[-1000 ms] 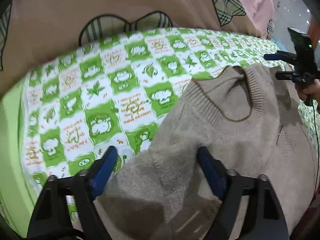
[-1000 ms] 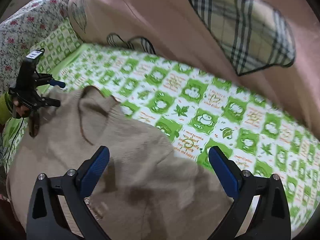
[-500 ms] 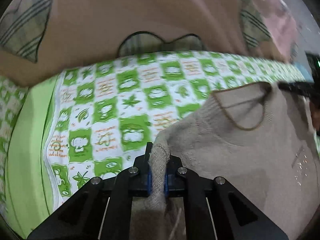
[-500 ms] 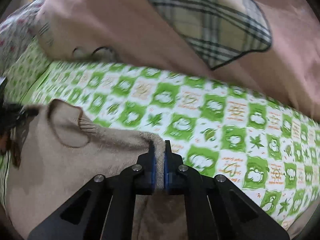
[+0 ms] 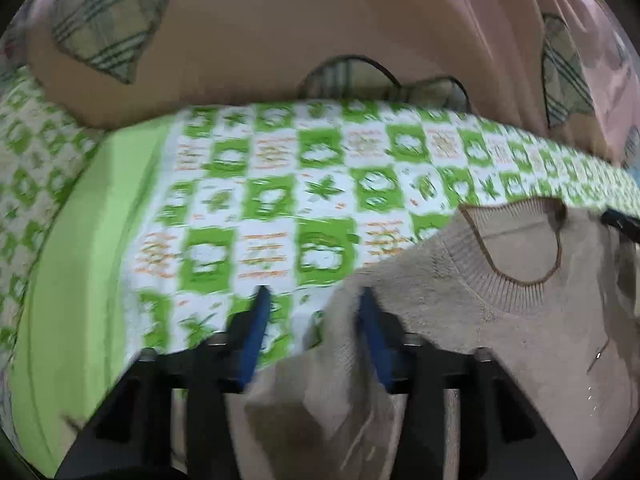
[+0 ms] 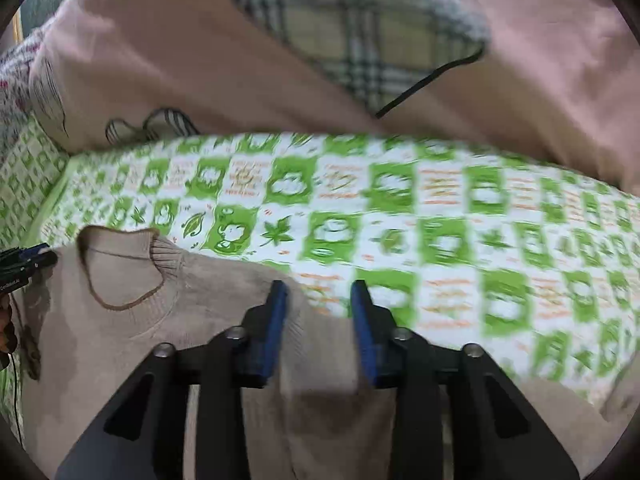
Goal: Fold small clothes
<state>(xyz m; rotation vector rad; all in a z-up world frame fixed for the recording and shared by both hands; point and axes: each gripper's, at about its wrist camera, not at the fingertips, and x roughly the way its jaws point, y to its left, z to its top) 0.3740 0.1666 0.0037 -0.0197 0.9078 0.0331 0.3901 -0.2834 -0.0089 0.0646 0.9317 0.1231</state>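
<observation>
Lying flat on the green-and-white checked sheet (image 5: 280, 208): one beige knitted sweater (image 5: 500, 340), ribbed neckline (image 6: 120, 268) toward the pink quilt (image 6: 200, 60) heaped beyond the sheet. Left gripper (image 5: 314, 320), at the sweater's shoulder on the side away from the neckline's far edge: jaws opening, a raised ridge of knit lying against one blue pad, the other pad clear of it, so released rather than clenched. Right gripper (image 6: 318, 312), at the opposite shoulder: jaws likewise opening, knit lying slack between the pads, nothing clamped. Risk noted: fuzzy knit may cling to a pad as the gripper draws off, dragging the shoulder out of line; the ridge beside the neckline may settle as a crease and skew any fold.
</observation>
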